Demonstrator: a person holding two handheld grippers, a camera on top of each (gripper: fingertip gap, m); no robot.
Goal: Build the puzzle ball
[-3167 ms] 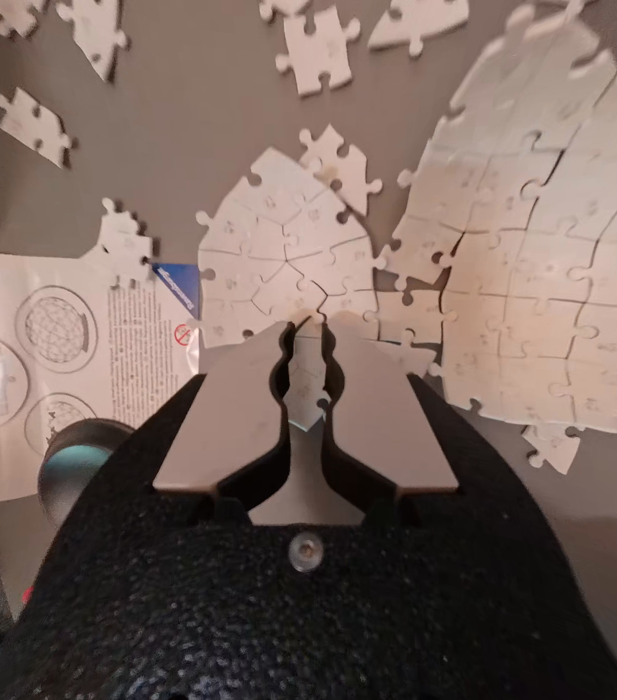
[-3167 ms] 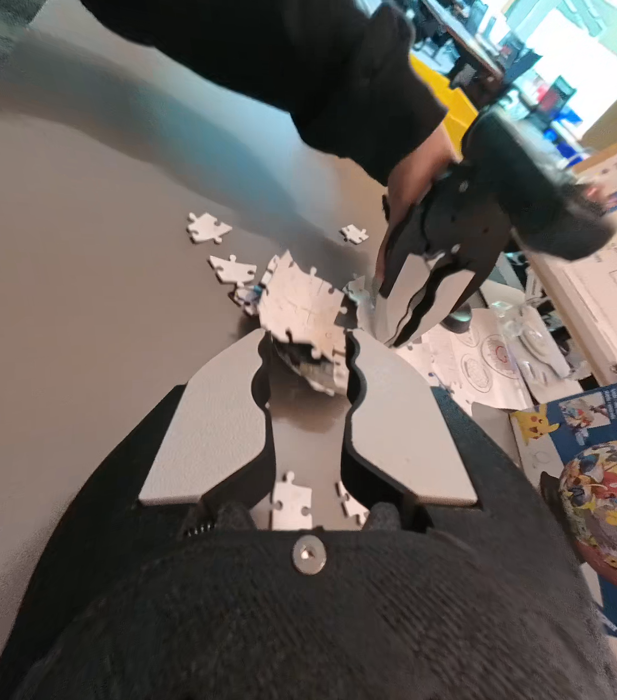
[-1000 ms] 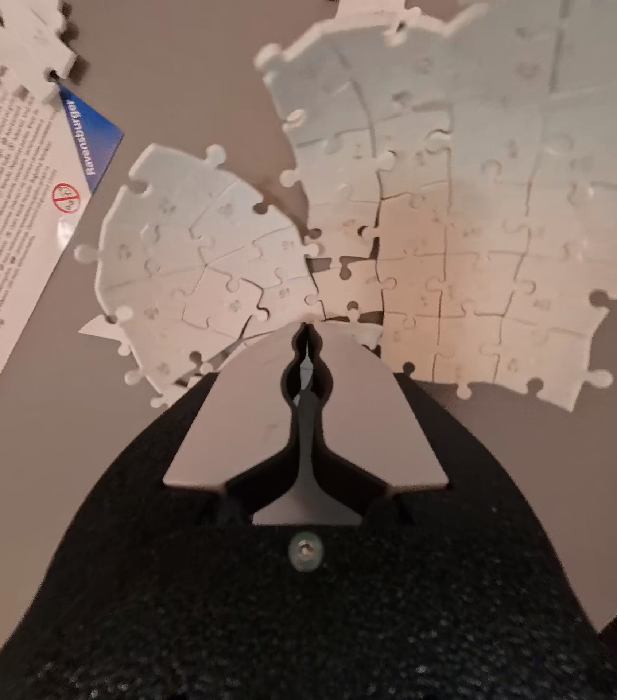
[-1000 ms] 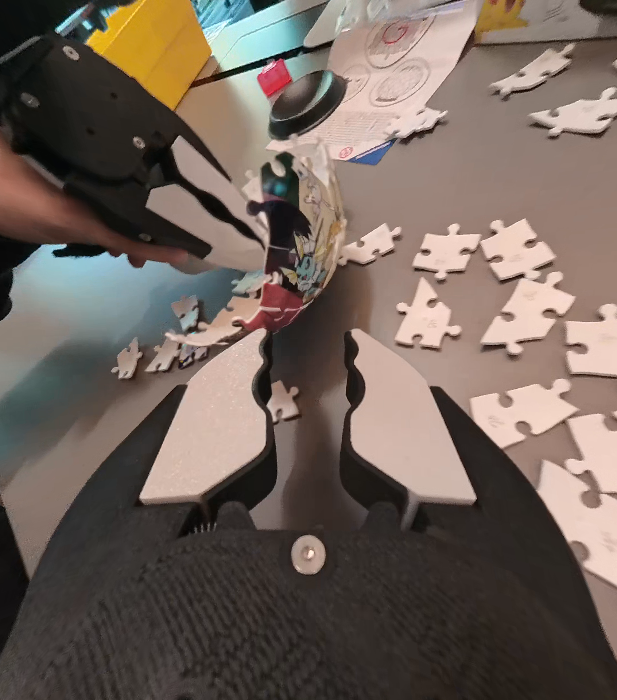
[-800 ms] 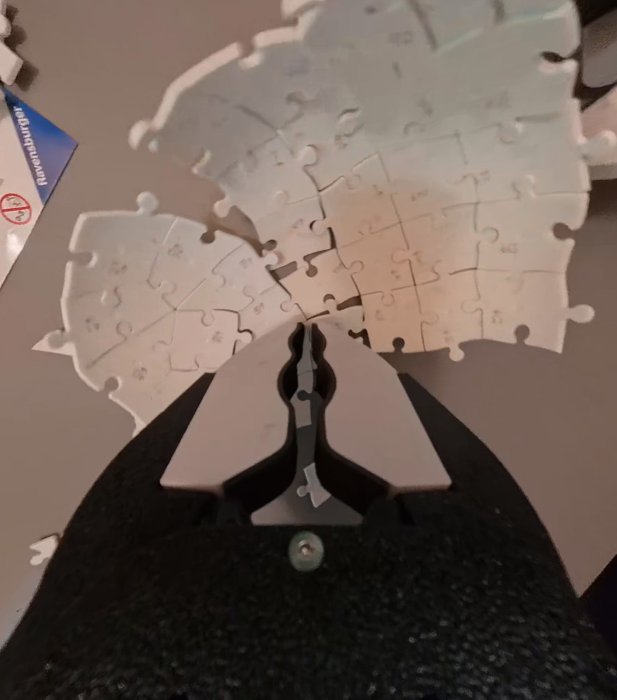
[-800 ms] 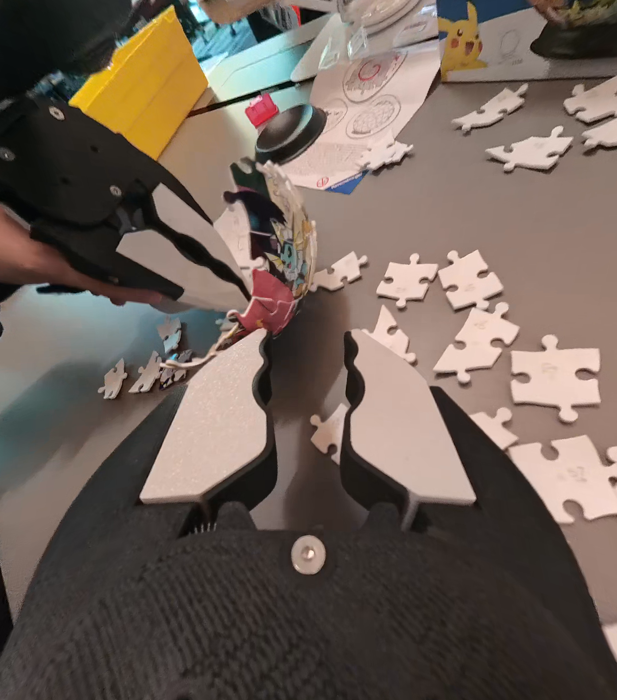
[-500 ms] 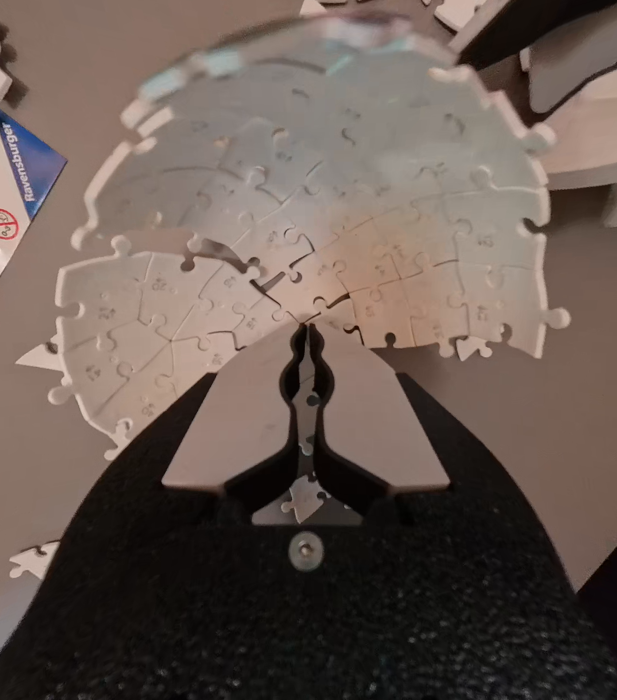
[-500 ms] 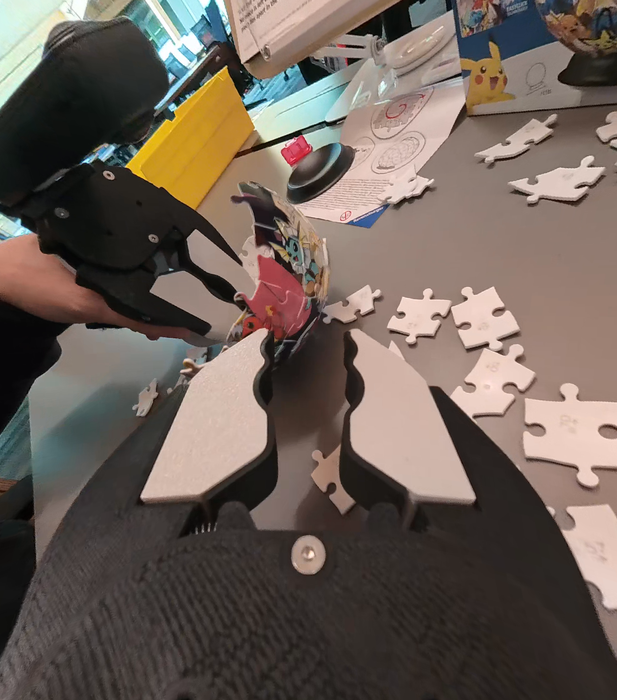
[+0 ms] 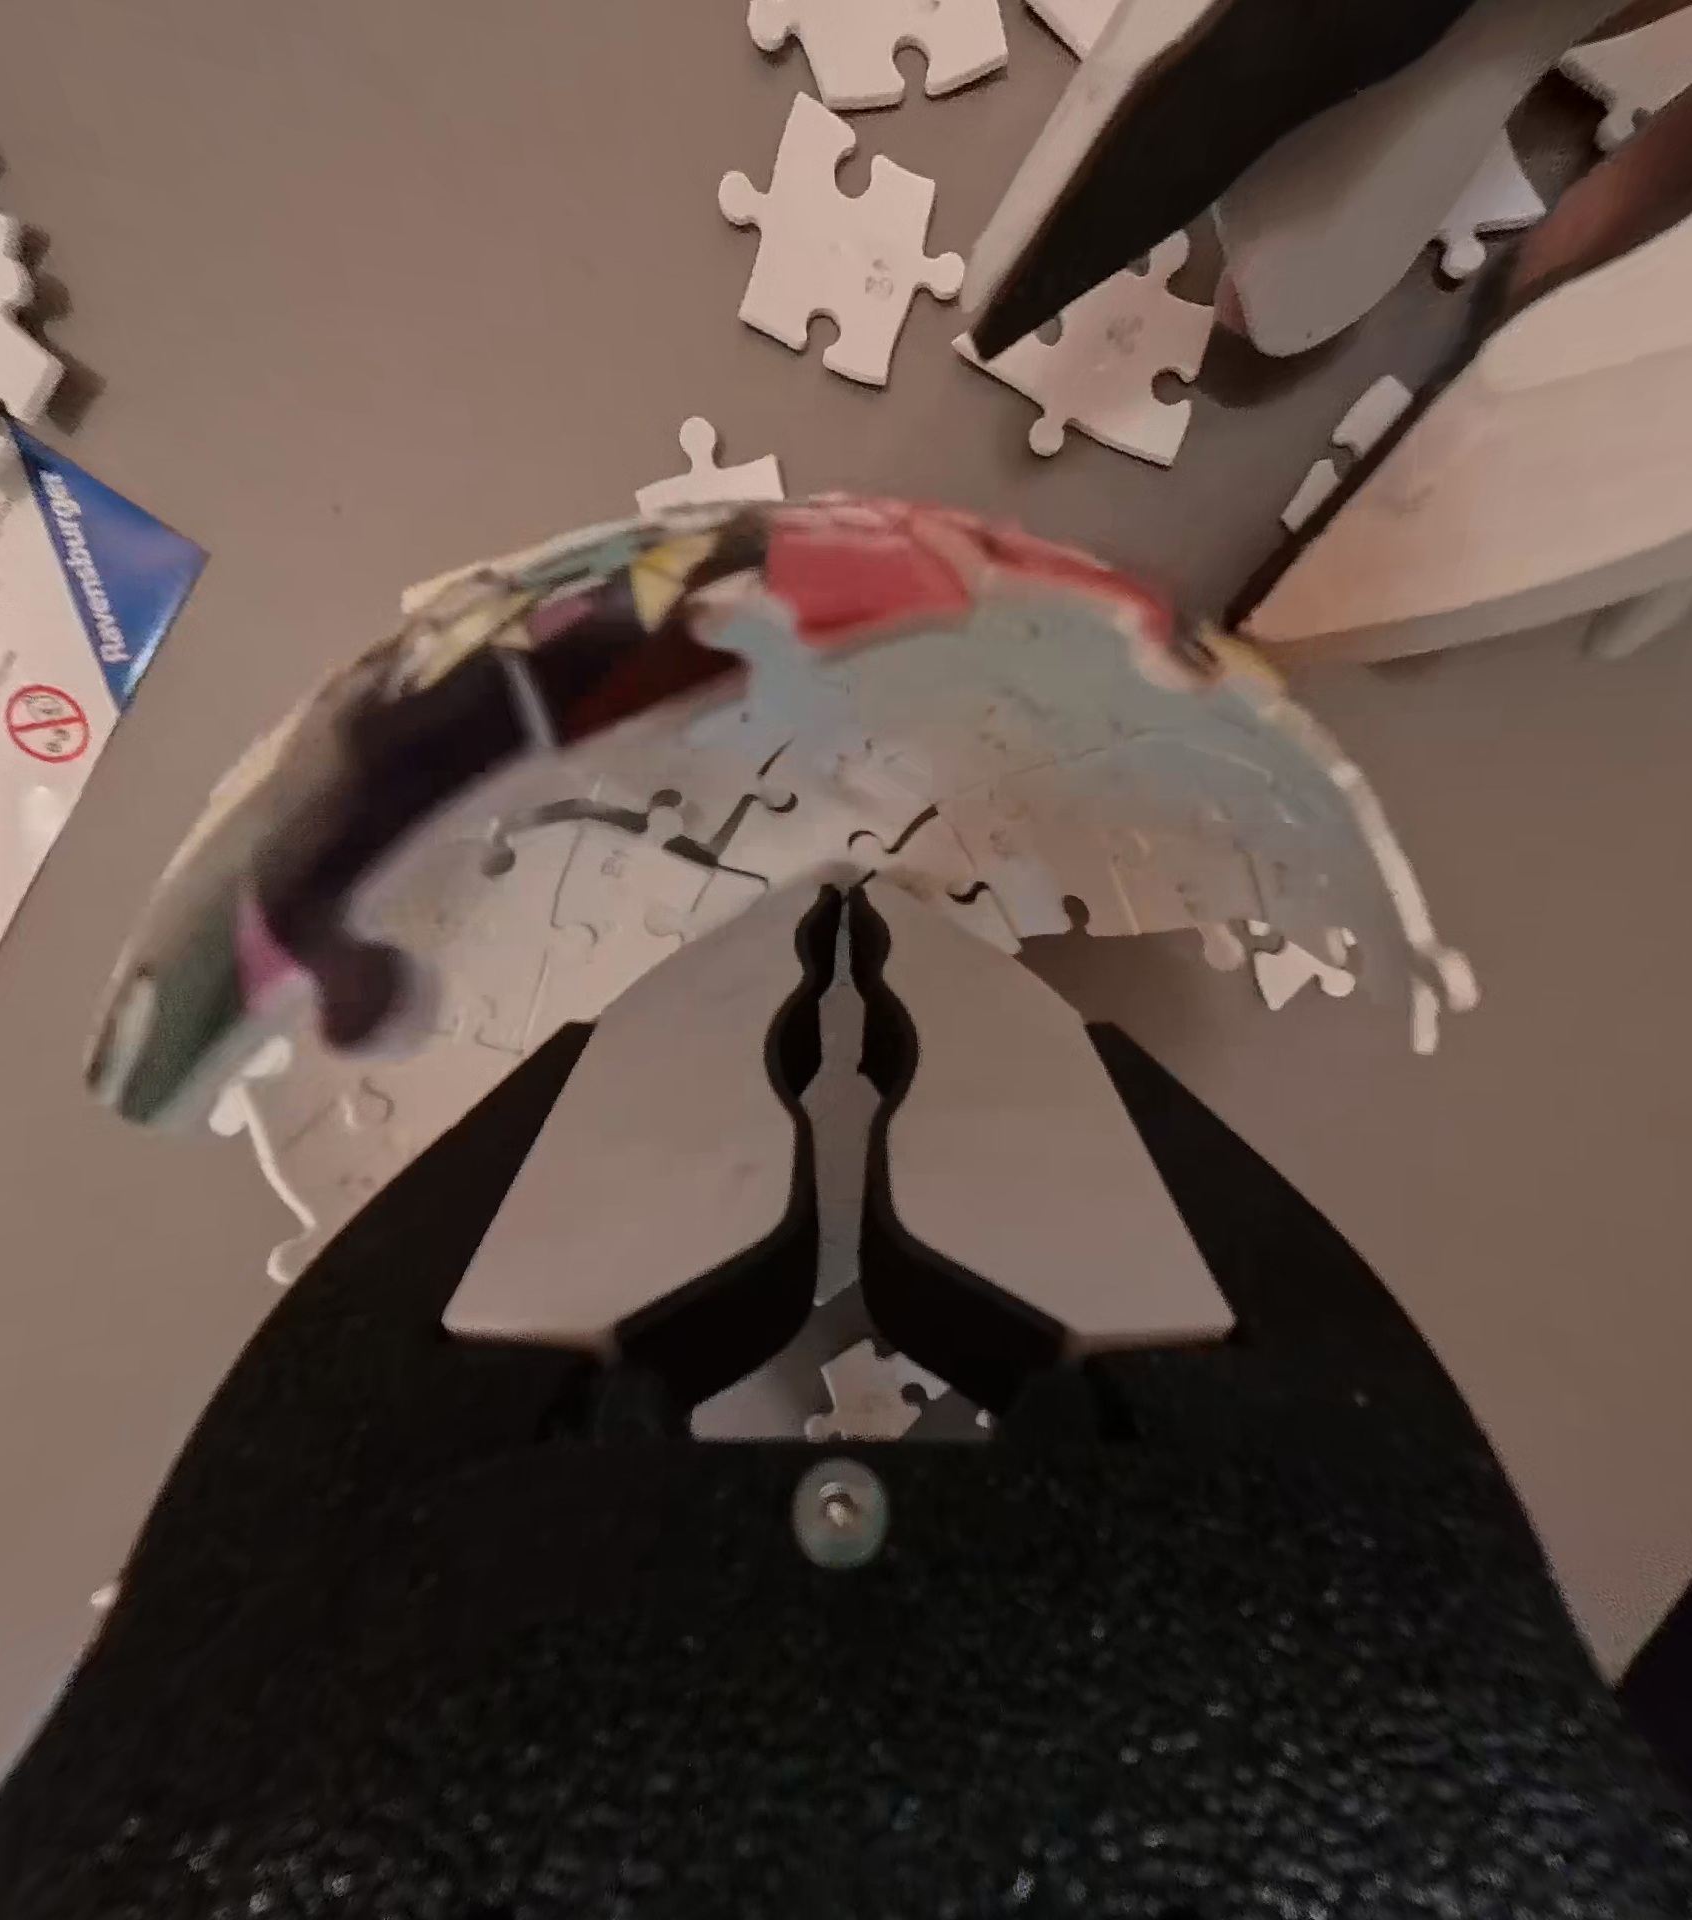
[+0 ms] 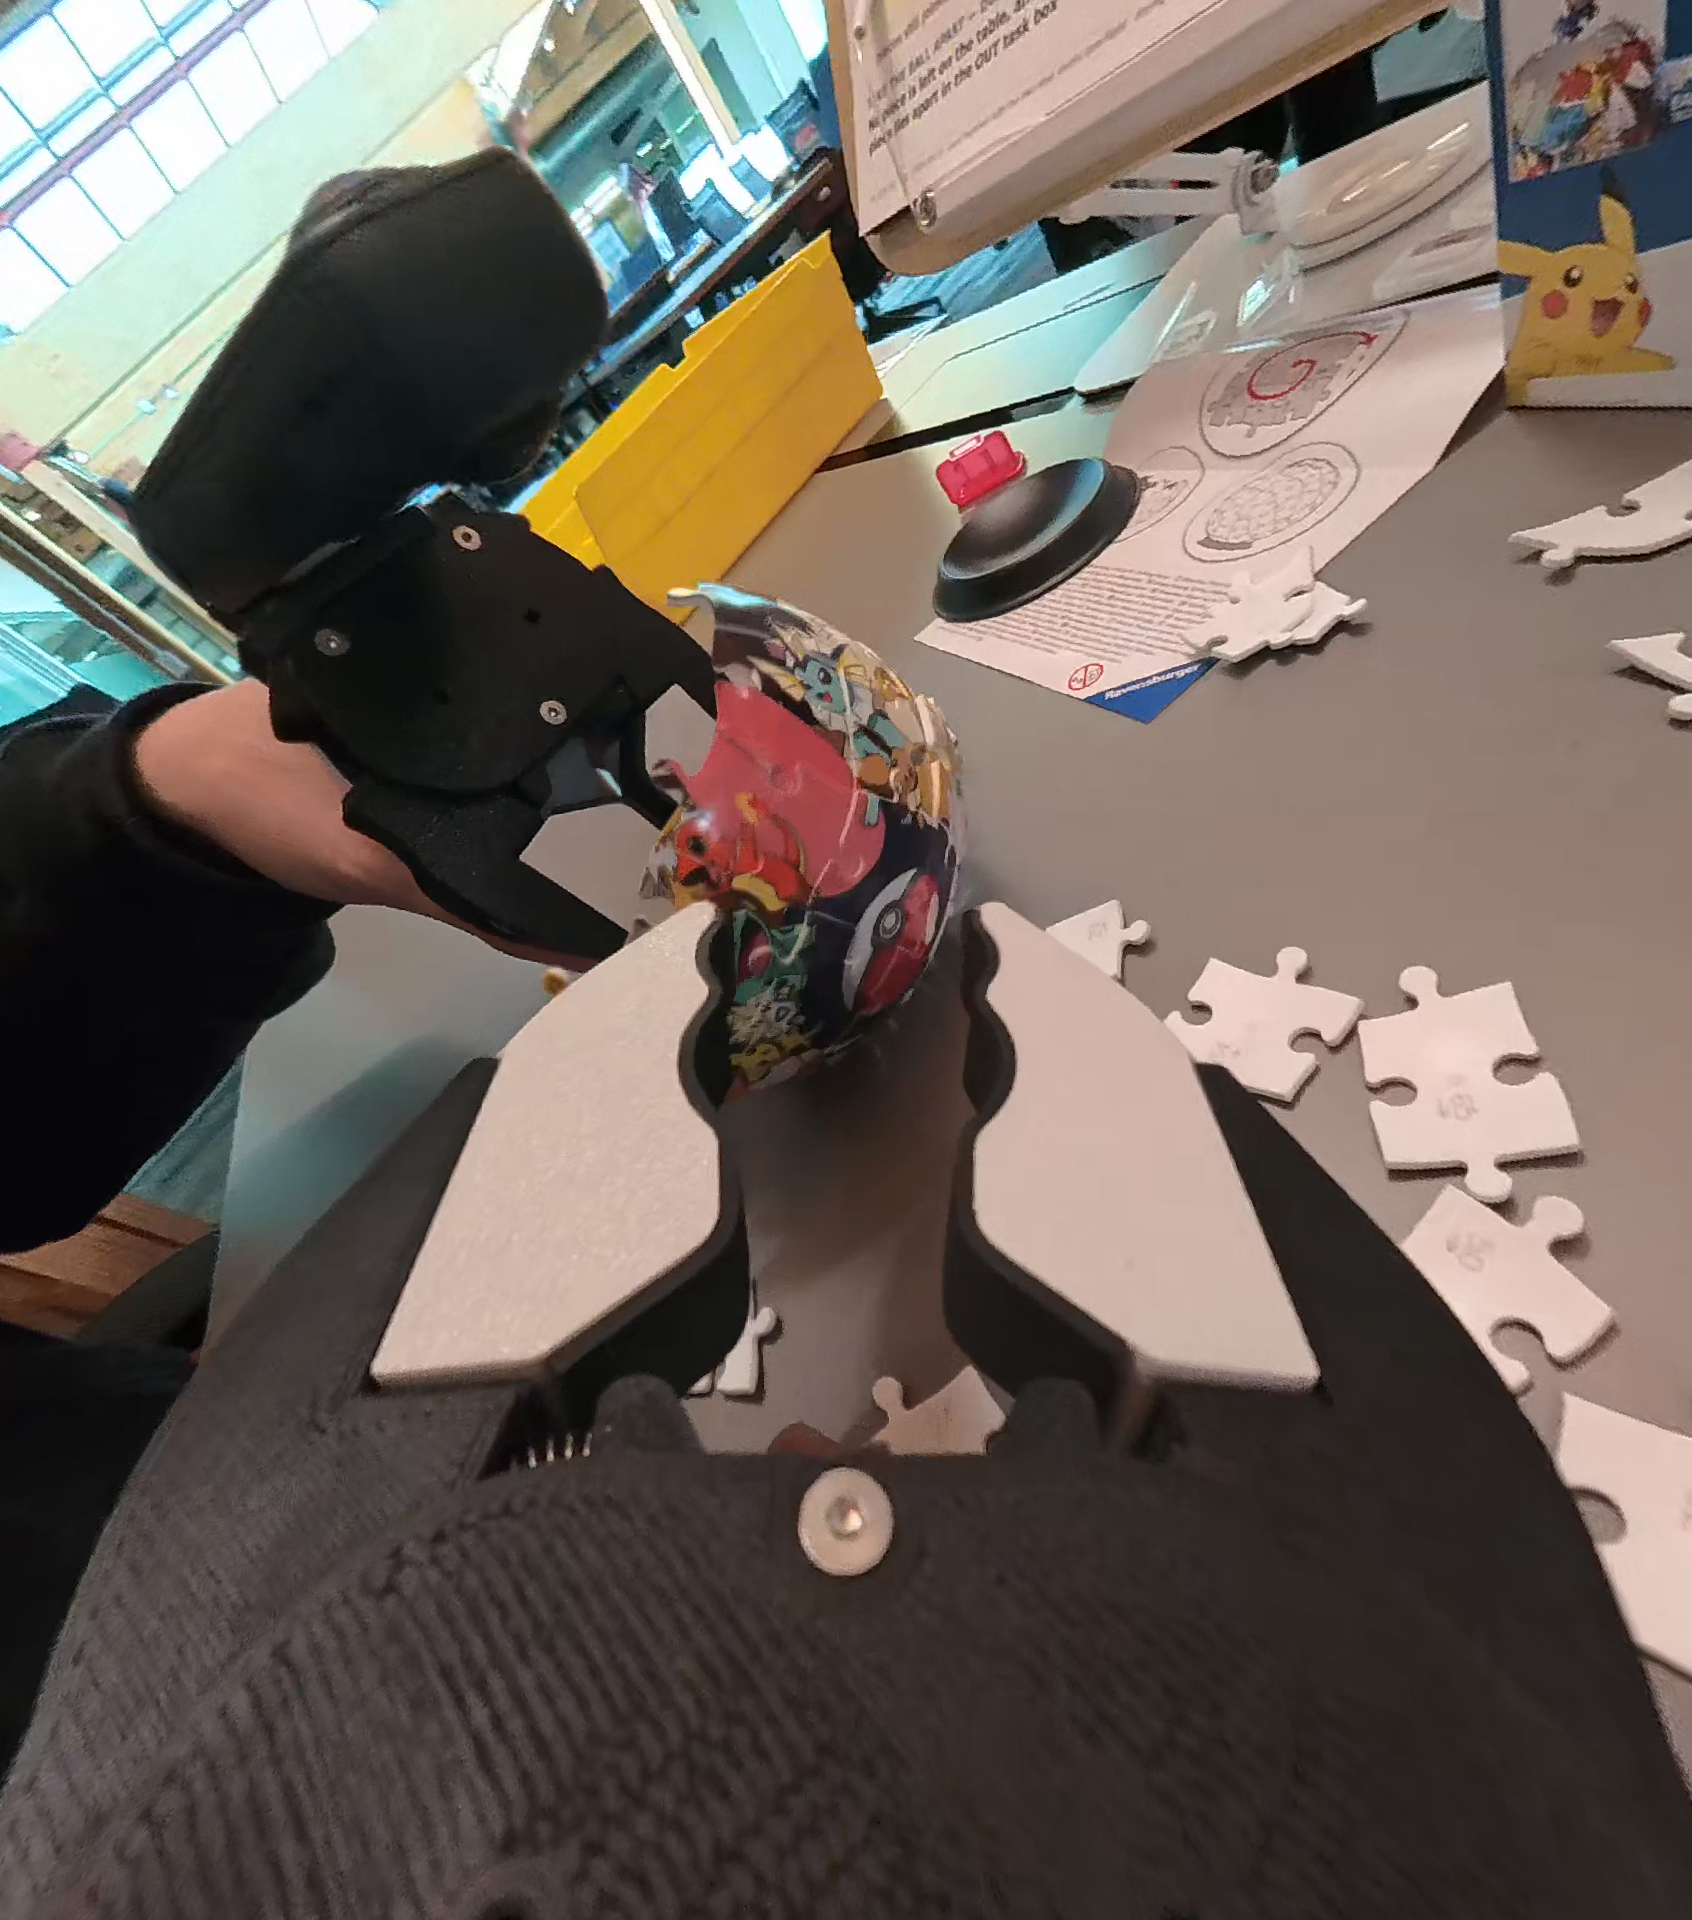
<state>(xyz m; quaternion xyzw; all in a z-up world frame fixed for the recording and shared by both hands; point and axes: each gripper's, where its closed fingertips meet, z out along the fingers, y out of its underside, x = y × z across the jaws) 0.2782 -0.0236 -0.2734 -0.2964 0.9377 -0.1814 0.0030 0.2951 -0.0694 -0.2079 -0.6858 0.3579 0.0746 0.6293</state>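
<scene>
The part-built puzzle ball is a curved shell [image 9: 977, 727], white inside and printed with bright cartoon figures outside. My left gripper [image 9: 840, 896] is shut on its lower rim and holds it tipped up on edge above the grey table [image 9: 406, 260]. In the right wrist view the shell [image 10: 821, 821] shows its printed side, with the left gripper [image 10: 634, 810] behind it. My right gripper [image 10: 842, 920] is open and empty; its left fingertip is right at the shell's lower part. One of its fingers [image 9: 1507, 499] meets the shell's far edge.
Loose white pieces [image 10: 1455, 1091] lie on the table to the right and also show in the left wrist view [image 9: 837, 239]. An instruction leaflet [image 10: 1237, 499], a black stand [image 10: 1029, 540], a yellow bin [image 10: 717, 416] and the puzzle box [image 10: 1652, 208] stand at the back. The grippers' ends are close to 8 centimetres from one another.
The left gripper closed on the shell's rim, lifted it off the table and tipped it up, so its printed side now shows. The open right gripper has come up against it.
</scene>
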